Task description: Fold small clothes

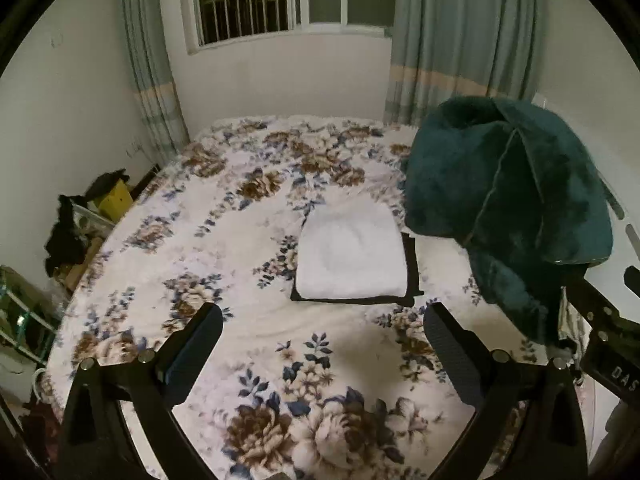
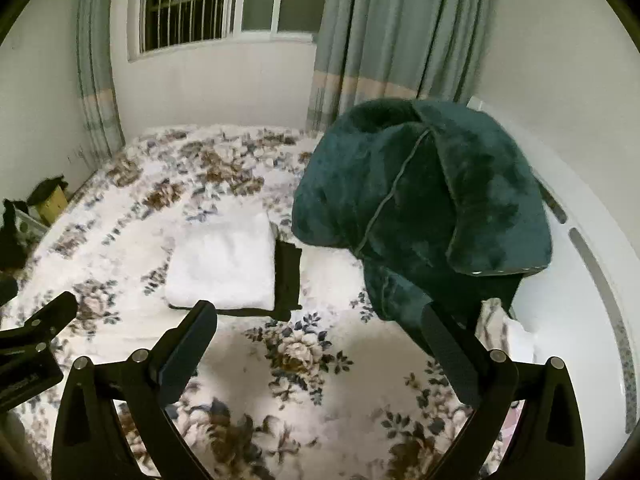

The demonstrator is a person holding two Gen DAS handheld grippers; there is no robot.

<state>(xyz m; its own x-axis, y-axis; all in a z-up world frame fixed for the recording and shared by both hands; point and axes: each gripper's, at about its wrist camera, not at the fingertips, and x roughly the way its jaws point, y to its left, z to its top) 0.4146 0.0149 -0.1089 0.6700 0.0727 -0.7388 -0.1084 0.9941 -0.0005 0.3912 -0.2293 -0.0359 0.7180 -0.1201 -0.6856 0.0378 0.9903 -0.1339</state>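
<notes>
Both grippers hover above a bed (image 1: 168, 248) covered by a floral spread. The left gripper (image 1: 322, 322) has its fingers spread wide with nothing between them; the right gripper (image 2: 320, 318) is likewise spread wide and empty.

A white folded cloth (image 1: 352, 256) lies stacked on a black folded cloth (image 1: 412, 268), of which only a narrow border shows along the near and right edges. From the left gripper the stack lies at 12 o'clock, just beyond the fingertips; from the right gripper the same white cloth (image 2: 224, 264) lies at about 11 o'clock, with its near corner just behind the left fingertip. The stack's long axis appears to run away from the cameras.

A dark green plush garment (image 2: 420, 208), heaped and unfolded, rises at 1 o'clock of the right gripper, its lower hem meeting the right fingertip in that view; contact cannot be told. Judged from this layout, the right gripper is nearer to the green garment, which seems the next piece to fold.
</notes>
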